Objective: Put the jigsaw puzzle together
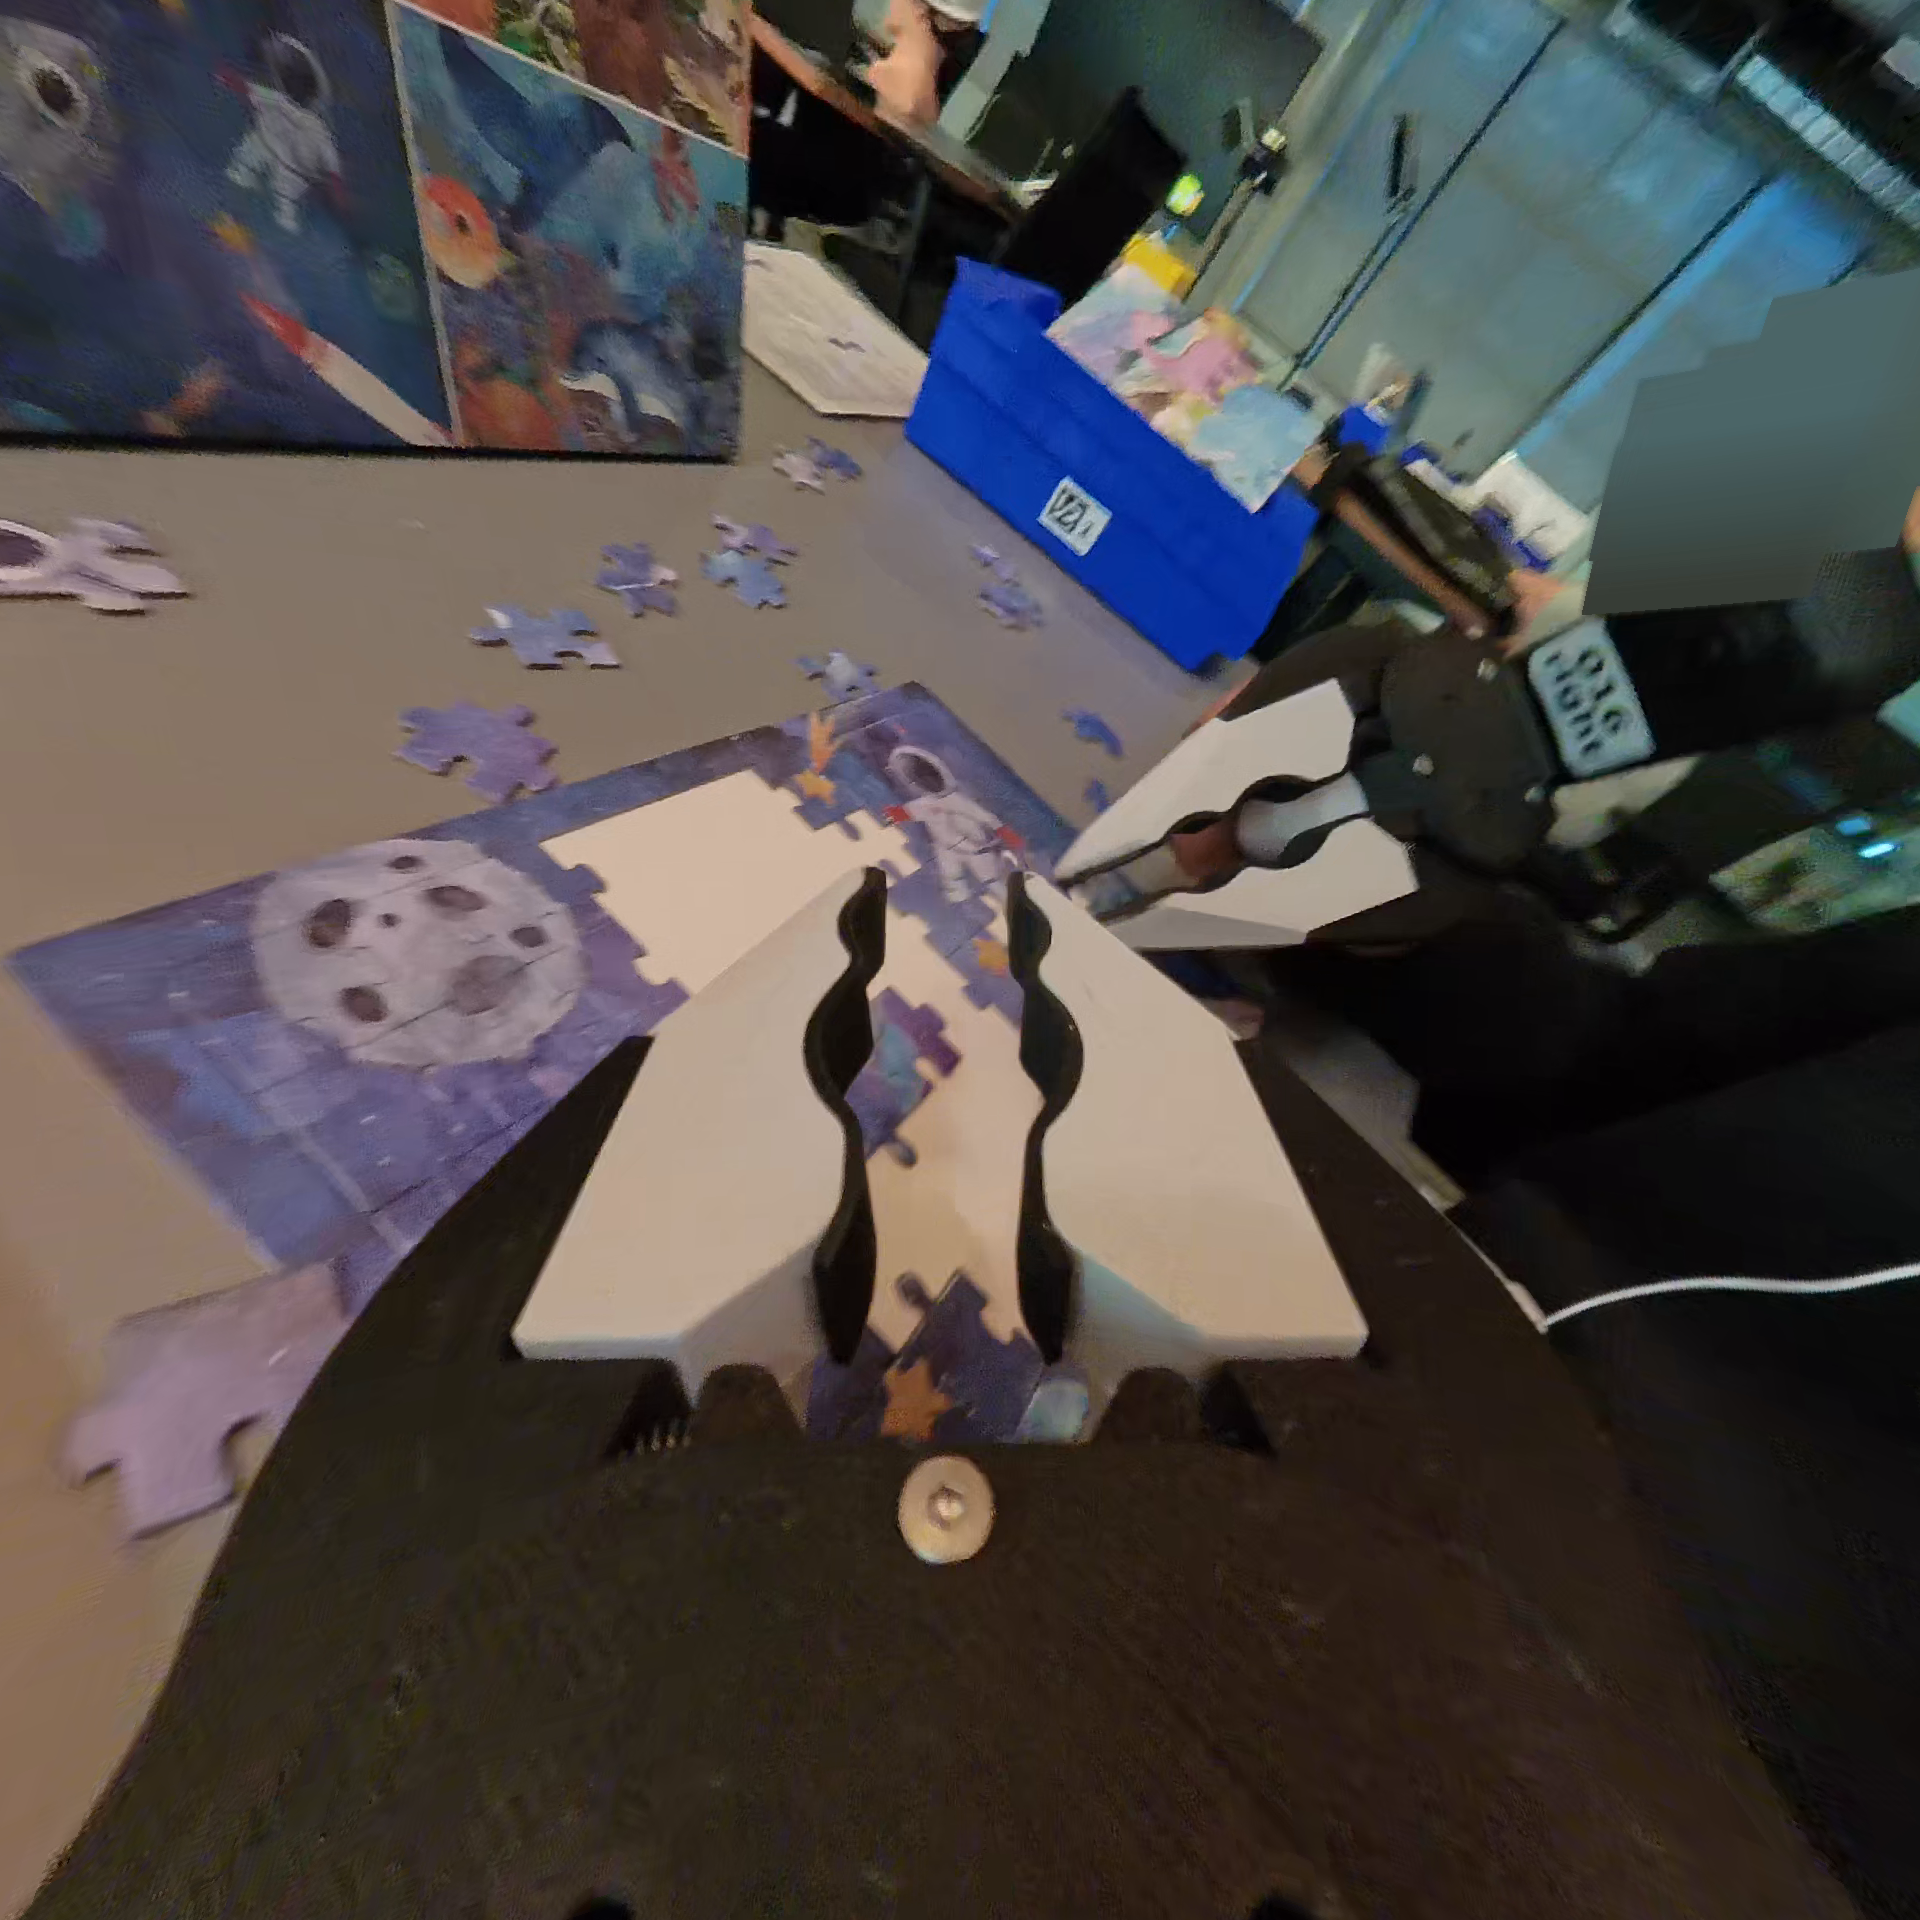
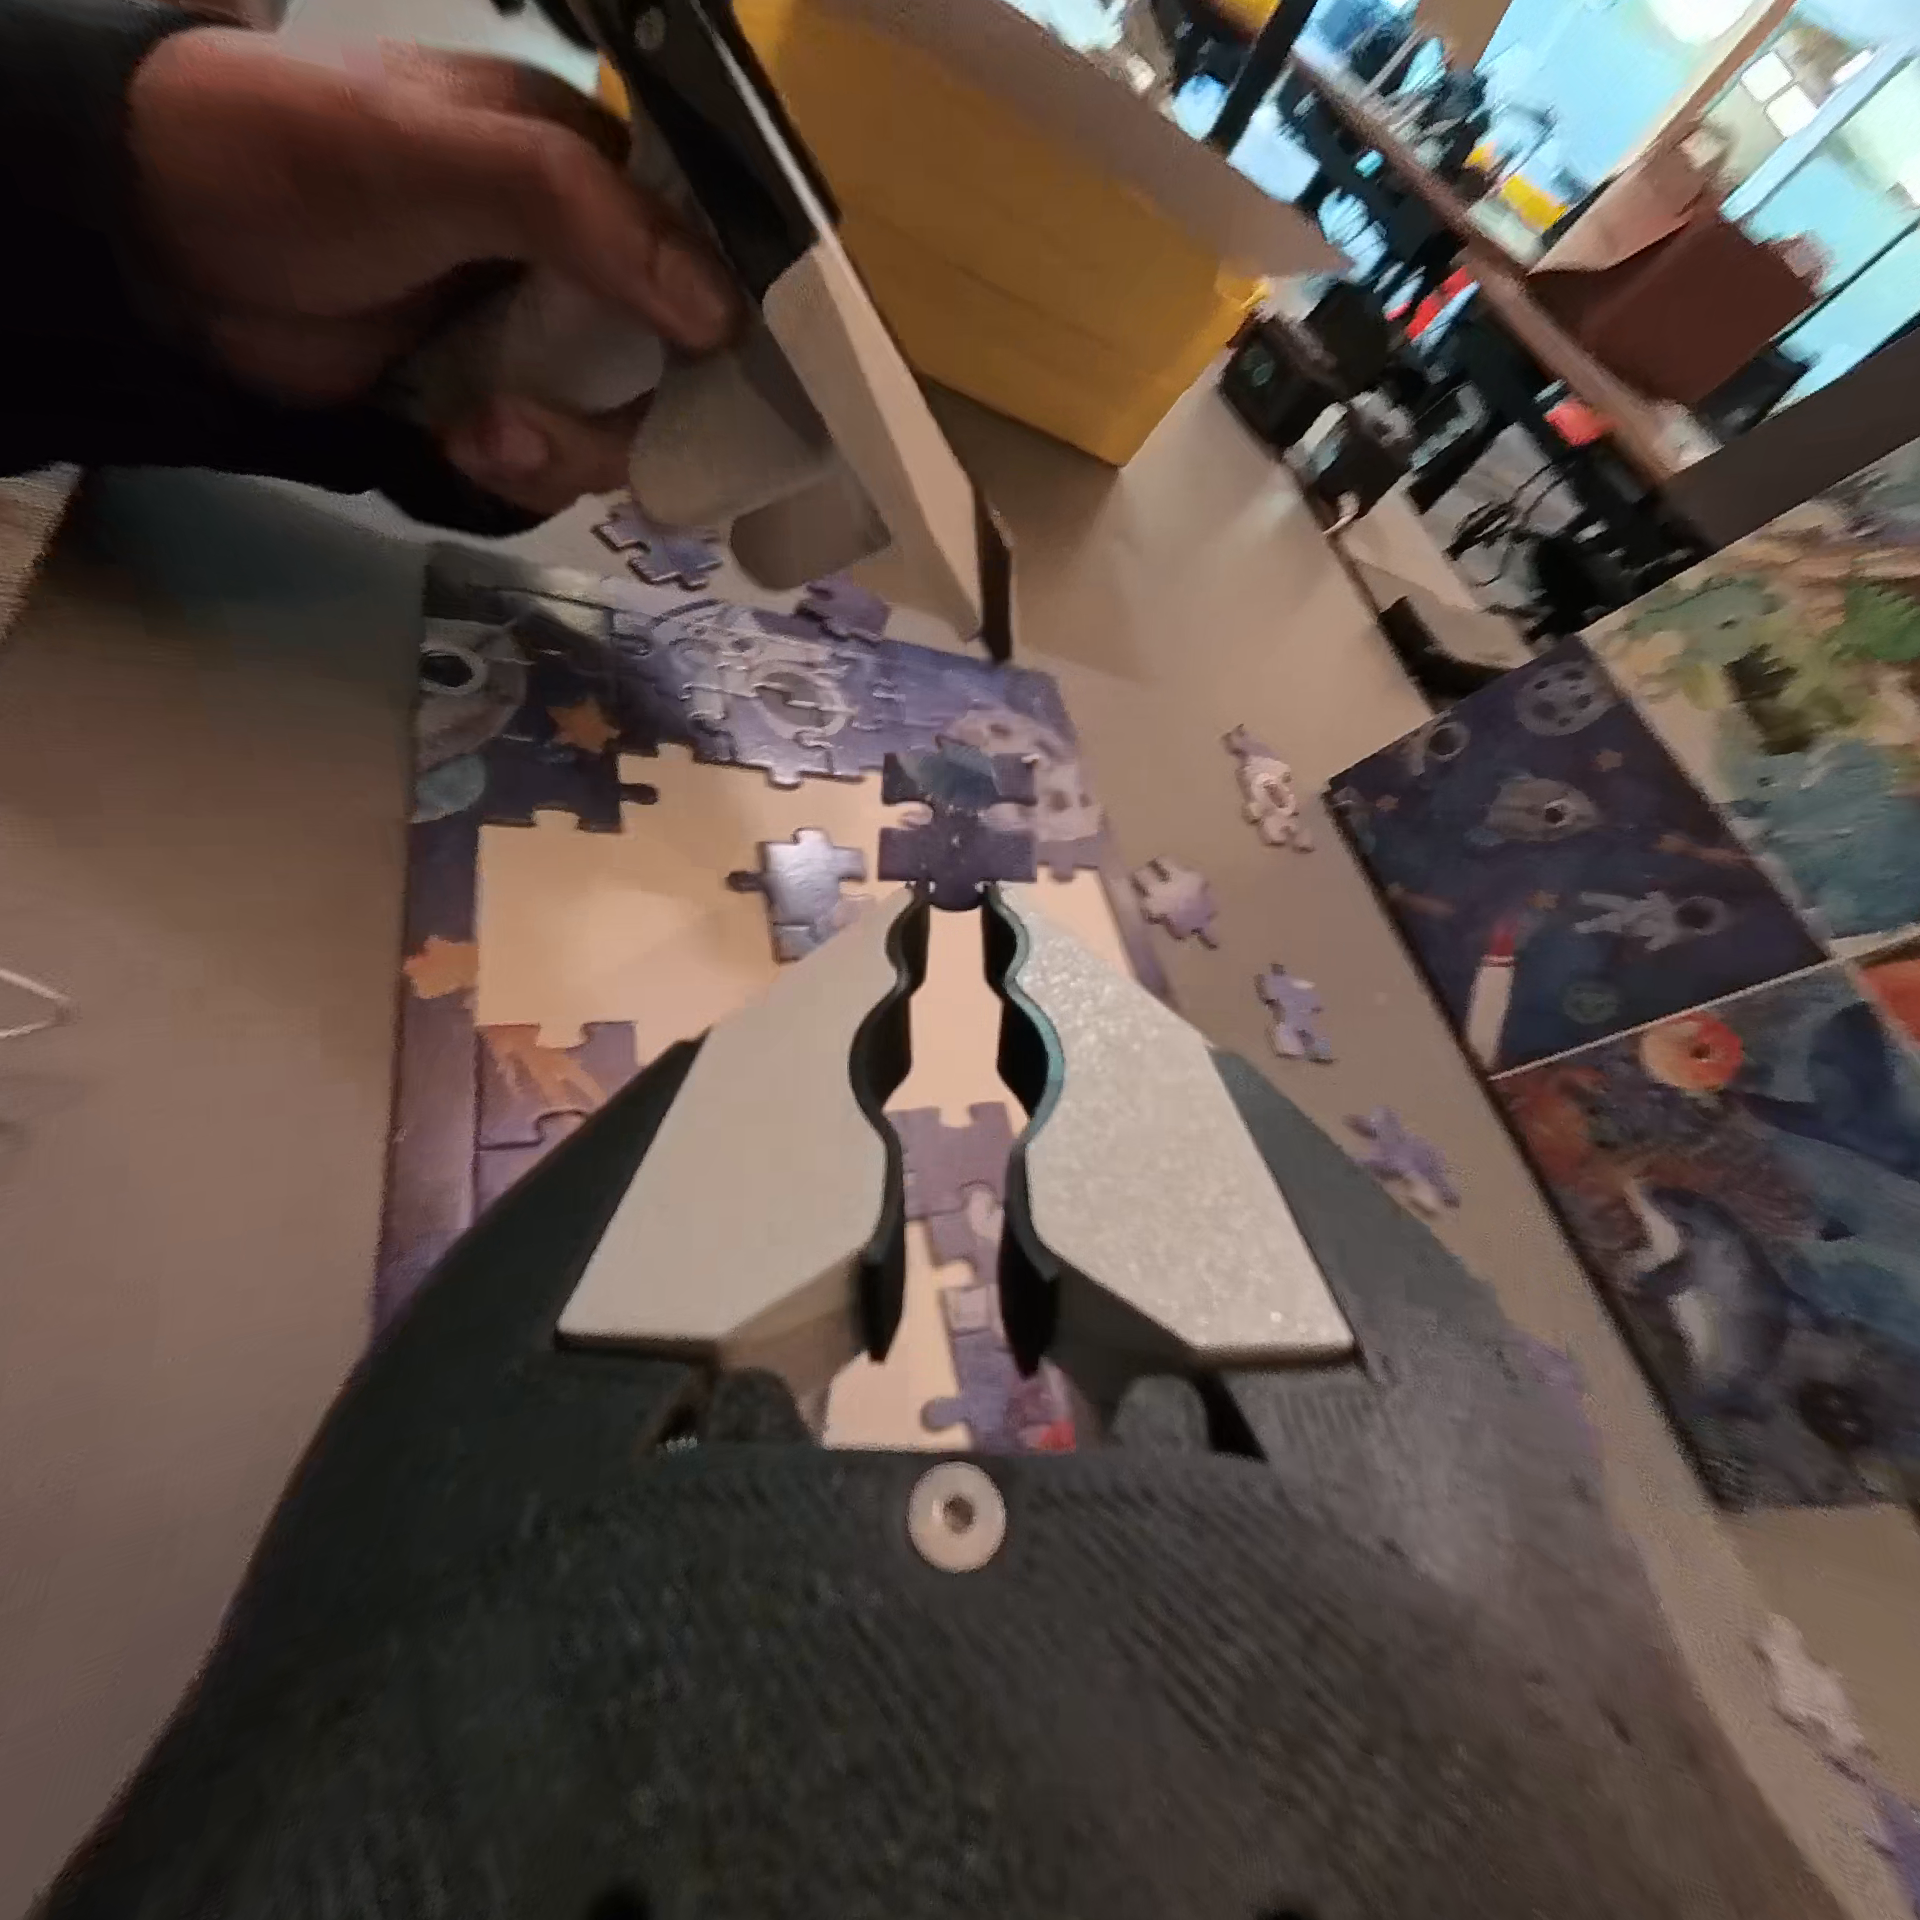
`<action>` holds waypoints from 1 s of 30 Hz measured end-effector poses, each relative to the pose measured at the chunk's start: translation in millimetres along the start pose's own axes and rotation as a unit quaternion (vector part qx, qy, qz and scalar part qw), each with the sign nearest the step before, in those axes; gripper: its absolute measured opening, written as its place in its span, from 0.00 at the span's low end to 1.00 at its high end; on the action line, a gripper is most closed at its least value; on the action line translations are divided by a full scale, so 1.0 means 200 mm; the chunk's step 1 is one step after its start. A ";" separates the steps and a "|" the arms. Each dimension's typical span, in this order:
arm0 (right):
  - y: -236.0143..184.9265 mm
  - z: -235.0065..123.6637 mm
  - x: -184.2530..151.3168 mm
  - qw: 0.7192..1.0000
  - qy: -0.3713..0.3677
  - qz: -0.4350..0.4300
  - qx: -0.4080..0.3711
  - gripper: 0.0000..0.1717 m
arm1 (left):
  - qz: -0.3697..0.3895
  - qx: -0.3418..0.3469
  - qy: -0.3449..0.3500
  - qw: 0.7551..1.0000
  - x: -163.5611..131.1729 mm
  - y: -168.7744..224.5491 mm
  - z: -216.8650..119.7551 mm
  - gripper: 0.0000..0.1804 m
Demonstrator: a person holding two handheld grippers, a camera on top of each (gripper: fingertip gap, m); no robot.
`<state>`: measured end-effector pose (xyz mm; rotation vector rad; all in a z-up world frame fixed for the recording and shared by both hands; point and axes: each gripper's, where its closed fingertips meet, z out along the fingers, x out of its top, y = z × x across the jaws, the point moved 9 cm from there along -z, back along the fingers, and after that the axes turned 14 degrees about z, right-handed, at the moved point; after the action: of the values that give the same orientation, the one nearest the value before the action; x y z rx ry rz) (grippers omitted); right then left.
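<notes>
A space-themed jigsaw (image 1: 416, 1039) lies partly assembled in its frame, with bare white backing (image 1: 707, 873) in the middle. My left gripper (image 1: 945, 883) hovers over it, jaws apart and empty; a loose blue piece (image 1: 904, 1049) lies on the backing below them. My right gripper (image 2: 951, 899) is shut on the tab of a dark blue puzzle piece (image 2: 956, 821) and holds it over the puzzle's far part (image 2: 779, 707). The right gripper also shows in the left wrist view (image 1: 1081, 883), by the astronaut. The left gripper (image 2: 987, 623) shows in the right wrist view, held by a hand (image 2: 364, 239).
Several loose pieces (image 1: 478, 743) lie on the grey table. A picture-covered box (image 1: 364, 208) stands at the back left, and a blue bin (image 1: 1091, 488) at the back right. A yellow box (image 2: 1039, 260) and picture boards (image 2: 1610, 852) flank the puzzle. One gripper's finger ends stand about 6 cm off the other's. My left gripper's tips are some 11 cm from the space-themed jigsaw (image 1: 416, 1039). Look for it in the right wrist view (image 2: 974, 737) too.
</notes>
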<state>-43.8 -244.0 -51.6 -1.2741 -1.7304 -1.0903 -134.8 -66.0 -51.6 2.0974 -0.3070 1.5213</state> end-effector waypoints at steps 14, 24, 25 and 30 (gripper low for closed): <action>-0.12 0.19 -0.10 0.971 -0.164 0.088 0.149 0.05 | 0.125 0.022 -0.234 0.964 -0.21 0.06 0.05 0.10; -0.10 0.22 -0.12 0.963 -0.179 0.121 0.162 0.05 | 0.116 0.011 -0.235 0.965 -0.22 0.06 0.06 0.10; -0.10 0.23 -0.12 0.963 -0.179 0.122 0.163 0.05 | 0.116 0.011 -0.237 0.965 -0.22 0.06 0.06 0.10; -0.10 0.23 -0.12 0.962 -0.177 0.126 0.166 0.05 | 0.112 0.006 -0.242 0.964 -0.23 0.05 0.06 0.09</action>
<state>-59.6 -213.3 -94.7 -1.4804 -1.8461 -0.4190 -145.2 -87.3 -94.1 2.4955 -0.7344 1.0987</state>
